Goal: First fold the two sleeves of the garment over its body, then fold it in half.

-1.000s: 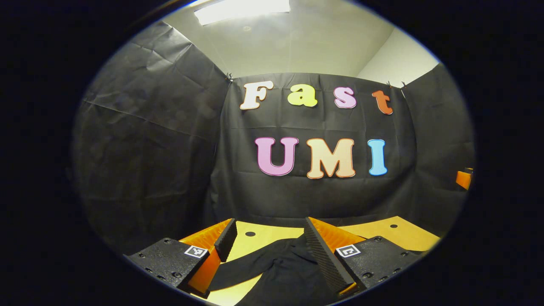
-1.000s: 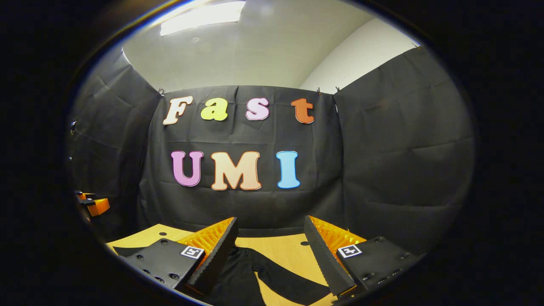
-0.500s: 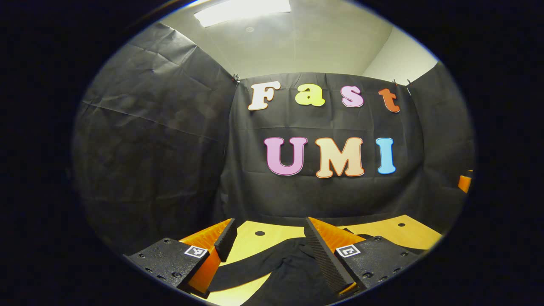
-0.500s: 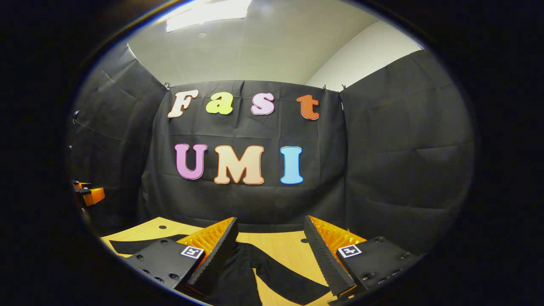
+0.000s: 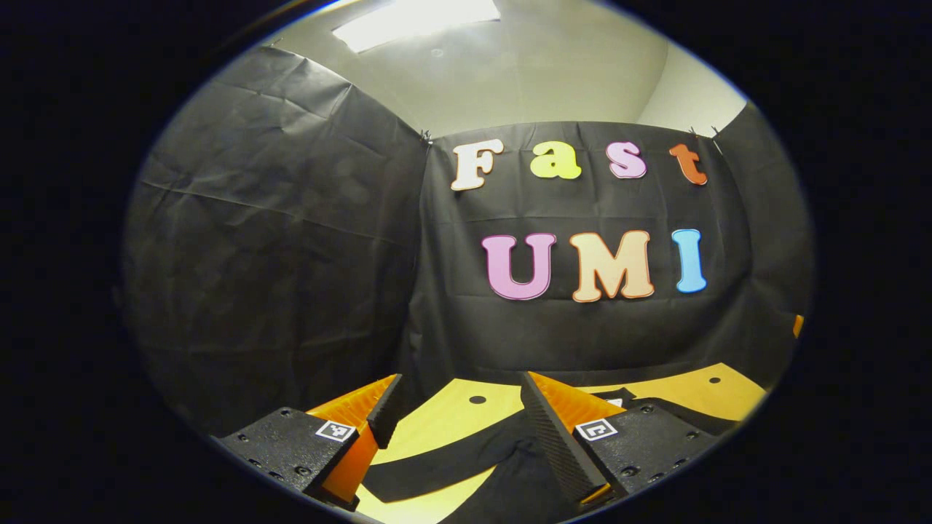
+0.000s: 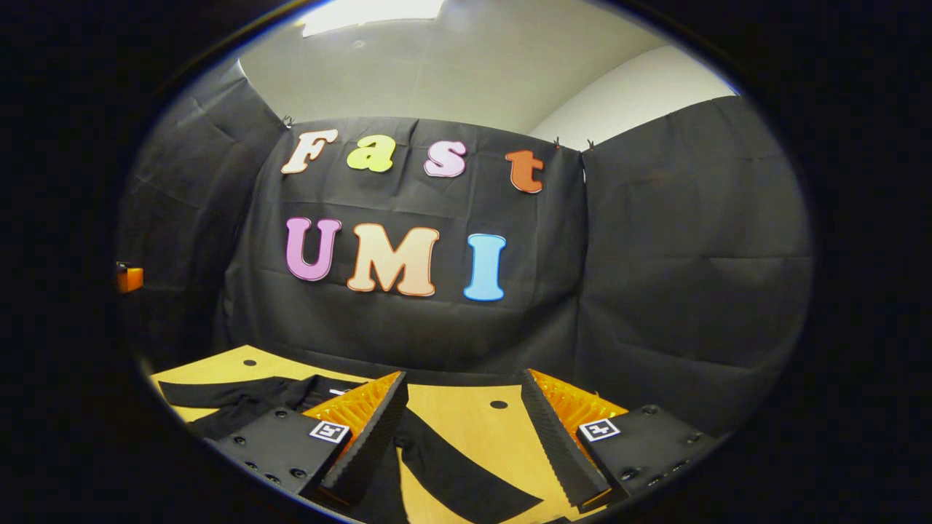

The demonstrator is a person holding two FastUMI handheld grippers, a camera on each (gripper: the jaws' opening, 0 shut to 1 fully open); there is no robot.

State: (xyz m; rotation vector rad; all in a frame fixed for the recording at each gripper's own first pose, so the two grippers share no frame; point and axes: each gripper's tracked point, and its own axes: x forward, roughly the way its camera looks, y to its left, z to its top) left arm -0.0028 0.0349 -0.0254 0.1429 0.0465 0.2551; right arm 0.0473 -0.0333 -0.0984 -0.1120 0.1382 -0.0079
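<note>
A black garment (image 5: 510,473) lies spread flat on the pale wooden table (image 5: 699,393), sleeves out and not yet folded over the body. In the left gripper view one long sleeve (image 5: 444,462) runs from the body toward the left across the tabletop, passing under the gap between the fingers; a small white tag (image 5: 615,402) shows at the neck, just past the right-hand finger. In the right gripper view the other sleeve (image 6: 466,484) stretches from the body down toward the right, again lying beneath the gap between the fingers, while the body and far sleeve (image 6: 218,397) lie off to the left along the table (image 6: 466,422).

The left gripper (image 5: 459,407) hangs above its sleeve with its jaws spread wide — nothing between them, and both fingers clear of the cloth as far as I can see. The right gripper (image 6: 462,407) is the same: jaws wide apart, over the sleeve, gripping nothing.

A few small round holes (image 6: 499,404) dot the tabletop. The table's far edge meets the booth's black cloth wall (image 5: 291,240), and above the cloth a ceiling light panel (image 5: 415,14) glows. At the left edge of the right gripper view, a small orange piece (image 6: 129,279) shows against the cloth — what it belongs to I can't make out.
</note>
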